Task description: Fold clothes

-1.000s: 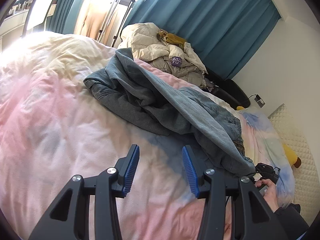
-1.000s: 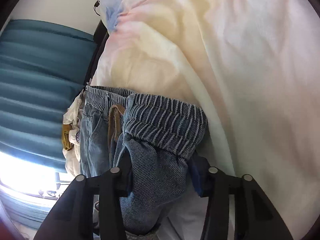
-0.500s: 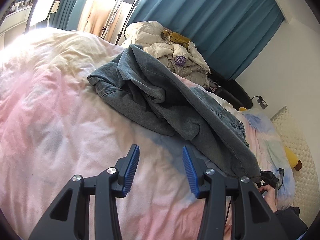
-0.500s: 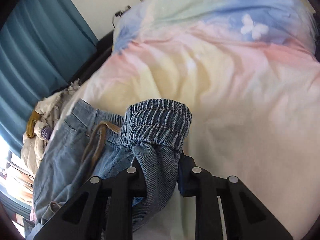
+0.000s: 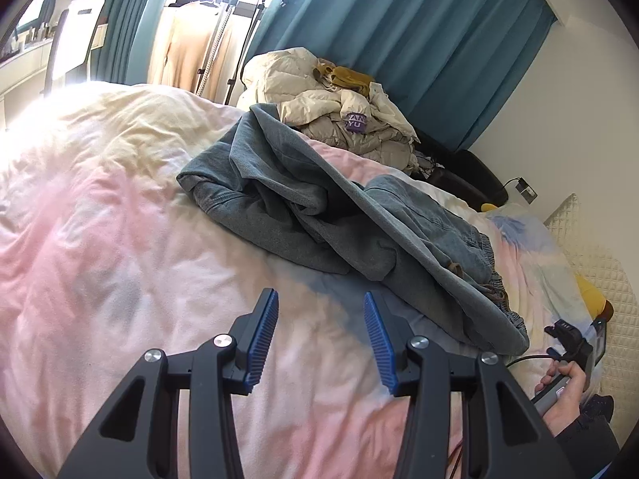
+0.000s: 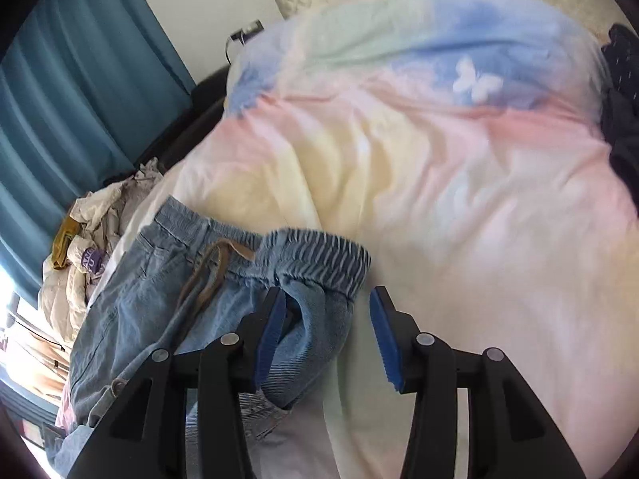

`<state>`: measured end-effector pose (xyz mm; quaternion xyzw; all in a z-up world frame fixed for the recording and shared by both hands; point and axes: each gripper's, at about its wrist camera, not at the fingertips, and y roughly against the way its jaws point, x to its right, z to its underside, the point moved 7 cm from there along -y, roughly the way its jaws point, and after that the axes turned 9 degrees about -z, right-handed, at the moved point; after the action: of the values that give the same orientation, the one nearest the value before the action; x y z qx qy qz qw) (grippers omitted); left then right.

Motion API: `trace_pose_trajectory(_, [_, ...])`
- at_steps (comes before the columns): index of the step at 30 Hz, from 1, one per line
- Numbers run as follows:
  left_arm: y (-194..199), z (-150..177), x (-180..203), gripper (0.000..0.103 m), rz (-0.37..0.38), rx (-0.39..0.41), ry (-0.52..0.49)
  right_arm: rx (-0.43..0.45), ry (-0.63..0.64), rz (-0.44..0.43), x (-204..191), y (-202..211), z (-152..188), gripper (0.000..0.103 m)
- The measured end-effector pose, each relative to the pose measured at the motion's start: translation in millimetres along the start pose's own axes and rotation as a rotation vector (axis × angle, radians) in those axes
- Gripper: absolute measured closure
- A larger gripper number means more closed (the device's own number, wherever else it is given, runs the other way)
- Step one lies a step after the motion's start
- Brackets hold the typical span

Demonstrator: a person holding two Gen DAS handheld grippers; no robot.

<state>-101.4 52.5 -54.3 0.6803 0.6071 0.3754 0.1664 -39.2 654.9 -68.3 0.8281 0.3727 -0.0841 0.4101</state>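
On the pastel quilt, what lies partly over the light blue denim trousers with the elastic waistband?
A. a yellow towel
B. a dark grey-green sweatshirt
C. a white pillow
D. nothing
B: in the left wrist view the dark grey-green sweatshirt drapes across the light blue denim trousers, whose elastic waistband pokes out from under it on the pastel quilt.

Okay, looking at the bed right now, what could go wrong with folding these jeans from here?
1. The right gripper is opening with the jeans waistband bunched between its pads, so the fabric may snag or slump unfolded.
2. The jeans overlap the grey sweatshirt; pulling one may drag the other.
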Motion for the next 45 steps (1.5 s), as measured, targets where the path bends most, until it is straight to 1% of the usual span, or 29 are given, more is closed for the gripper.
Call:
trace_pose_trajectory(1, [3.1, -2.2, -2.0, 0.057, -0.008, 0.006, -0.003, 0.037, 0.032, -0.013, -10.3, 12.0, -3.8, 0.05])
trace_pose_trajectory(2, [5.9, -5.0, -3.4, 0.057, -0.011, 0.01, -0.007, 0.057, 0.069, -0.05, -25.2, 21.1, -4.8, 0.05])
trace_pose_trajectory(5, [12.3, -14.0, -8.1, 0.057, -0.018, 0.014, -0.026, 0.04, 0.219, -0.193, -89.3, 34.0, 9.7, 0.05])
trace_pose_trajectory(6, [14.0, -17.1, -10.0, 0.057, -0.025, 0.017, -0.037, 0.021, 0.276, -0.246, -111.3, 37.7, 19.2, 0.05])
trace_pose_trajectory(8, [17.3, -23.2, -15.1, 0.057, -0.036, 0.028, -0.054, -0.028, 0.397, -0.346, -156.8, 43.7, 47.9, 0.05])
trace_pose_trajectory(12, [18.4, -34.2, -31.4, 0.057, -0.047, 0.018, -0.046, -0.141, 0.581, -0.52, -238.7, 49.4, 122.0, 0.05])
trace_pose_trajectory(14, [19.3, -41.1, -42.9, 0.057, -0.061, 0.019, -0.027, -0.198, 0.654, -0.594, -276.2, 51.3, 163.8, 0.05])
trace_pose_trajectory(16, [21.3, -48.2, -58.6, 0.057, -0.066, 0.02, 0.012, -0.262, 0.716, -0.666, -315.1, 53.2, 203.9, 0.05])
trace_pose_trajectory(21, [26.5, -65.1, -101.5, 0.057, -0.094, 0.038, 0.111, -0.371, 0.864, -0.783, -414.0, 51.7, 289.3, 0.05])
trace_pose_trajectory(24, [23.9, -71.9, -122.2, 0.057, -0.103, 0.05, 0.15, -0.421, 0.93, -0.803, -462.6, 40.8, 330.6, 0.05])
trace_pose_trajectory(26, [17.3, -73.5, -133.7, 0.057, -0.12, 0.046, 0.159, -0.436, 0.971, -0.787, -487.7, 27.4, 352.4, 0.05])
trace_pose_trajectory(28, [7.8, -74.0, -144.7, 0.057, -0.133, 0.035, 0.172, -0.433, 1.007, -0.757, -508.7, 11.4, 370.8, 0.05])
trace_pose_trajectory(30, [-2.8, -72.8, -155.6, 0.057, -0.135, 0.019, 0.199, -0.454, 1.025, -0.723, -522.6, -6.5, 387.2, 0.051])
trace_pose_trajectory(33, [-18.2, -69.1, -169.0, 0.057, -0.128, -0.021, 0.242, -0.462, 1.03, -0.674, -529.8, -26.8, 400.3, 0.058])
trace_pose_trajectory(35, [-24.0, -68.6, -175.5, 0.057, -0.126, -0.034, 0.265, -0.438, 1.005, -0.646, -527.1, -30.4, 396.9, 0.088])
trace_pose_trajectory(37, [-26.2, -69.7, -181.8, 0.057, -0.13, -0.034, 0.283, -0.434, 0.955, -0.677, -523.8, -23.4, 388.5, 0.097])
trace_pose_trajectory(38, [-25.7, -70.4, -185.2, 0.057, -0.133, -0.031, 0.294, -0.431, 0.938, -0.693, -520.9, -17.1, 384.0, 0.099])
trace_pose_trajectory(42, [-17.4, -73.0, -192.0, 0.057, -0.12, -0.015, 0.33, -0.401, 0.899, -0.781, -505.9, 28.6, 361.7, 0.1])
trace_pose_trajectory(45, [-8.0, -75.2, -191.0, 0.057, -0.12, 0.008, 0.33, -0.369, 0.885, -0.866, -484.4, 74.0, 342.3, 0.1])
